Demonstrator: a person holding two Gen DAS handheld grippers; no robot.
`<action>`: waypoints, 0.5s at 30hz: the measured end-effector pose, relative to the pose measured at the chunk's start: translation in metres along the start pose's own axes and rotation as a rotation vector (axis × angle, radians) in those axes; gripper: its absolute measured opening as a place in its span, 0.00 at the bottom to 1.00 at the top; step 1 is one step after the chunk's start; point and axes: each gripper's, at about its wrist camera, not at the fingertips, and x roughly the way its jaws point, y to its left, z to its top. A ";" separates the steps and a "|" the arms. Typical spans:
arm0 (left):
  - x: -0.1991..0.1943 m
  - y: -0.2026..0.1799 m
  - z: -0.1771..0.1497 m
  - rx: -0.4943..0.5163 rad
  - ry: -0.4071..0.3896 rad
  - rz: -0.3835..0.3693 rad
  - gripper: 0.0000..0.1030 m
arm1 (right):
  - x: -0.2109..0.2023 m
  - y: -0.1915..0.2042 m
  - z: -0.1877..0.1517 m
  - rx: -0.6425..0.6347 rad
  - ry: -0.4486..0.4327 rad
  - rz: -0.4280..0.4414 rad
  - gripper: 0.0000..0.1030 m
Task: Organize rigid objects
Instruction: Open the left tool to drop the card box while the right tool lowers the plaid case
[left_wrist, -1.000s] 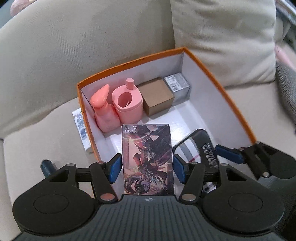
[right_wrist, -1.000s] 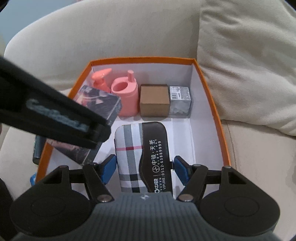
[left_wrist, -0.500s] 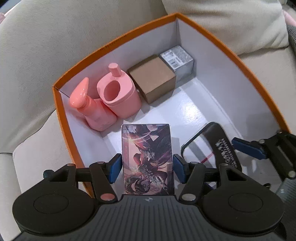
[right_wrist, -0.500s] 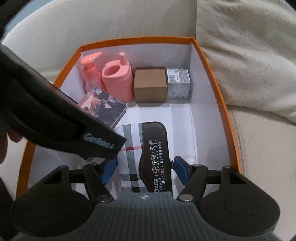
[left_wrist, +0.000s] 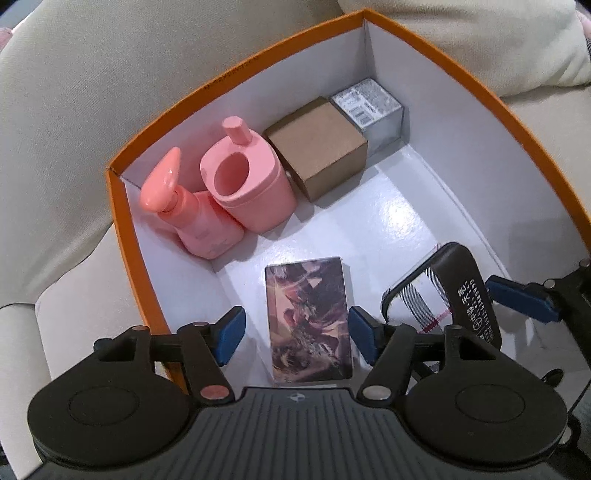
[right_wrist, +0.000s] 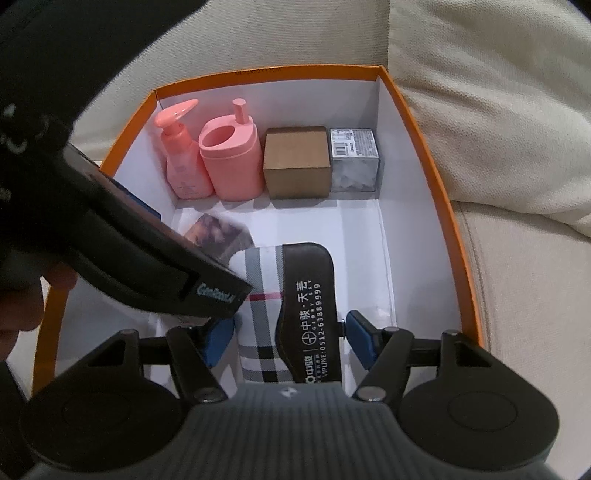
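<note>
orange box (left_wrist: 476, 88) on sofa: pump bottle (left_wrist: 192, 218), pink cup (left_wrist: 251, 184), brown carton (left_wrist: 321, 147) and silver carton (left_wrist: 369, 103) are lined against the far wall. card box (left_wrist: 308, 321) is seen between the spread fingers of the left gripper (left_wrist: 293, 334), apparently released onto the box floor. plaid case (right_wrist: 288, 317) sits between the right gripper (right_wrist: 291, 338) fingers, which are parted with gaps showing; judged set down or nearly. task judged nearly done.

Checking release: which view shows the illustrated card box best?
Left wrist view. The illustrated card box lies in full view between the left gripper, whose jaws stand clear of it. In the right wrist view it is blurred and mostly hidden behind the left gripper's body.
</note>
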 end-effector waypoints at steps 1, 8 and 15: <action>-0.002 0.002 -0.001 -0.003 -0.004 0.001 0.75 | 0.000 0.000 0.000 0.002 0.001 -0.004 0.65; -0.037 0.031 -0.011 -0.090 -0.144 -0.131 0.73 | 0.001 0.000 0.004 0.016 0.010 -0.012 0.65; -0.075 0.071 -0.032 -0.224 -0.248 -0.199 0.72 | 0.003 0.000 0.014 0.052 0.018 -0.018 0.66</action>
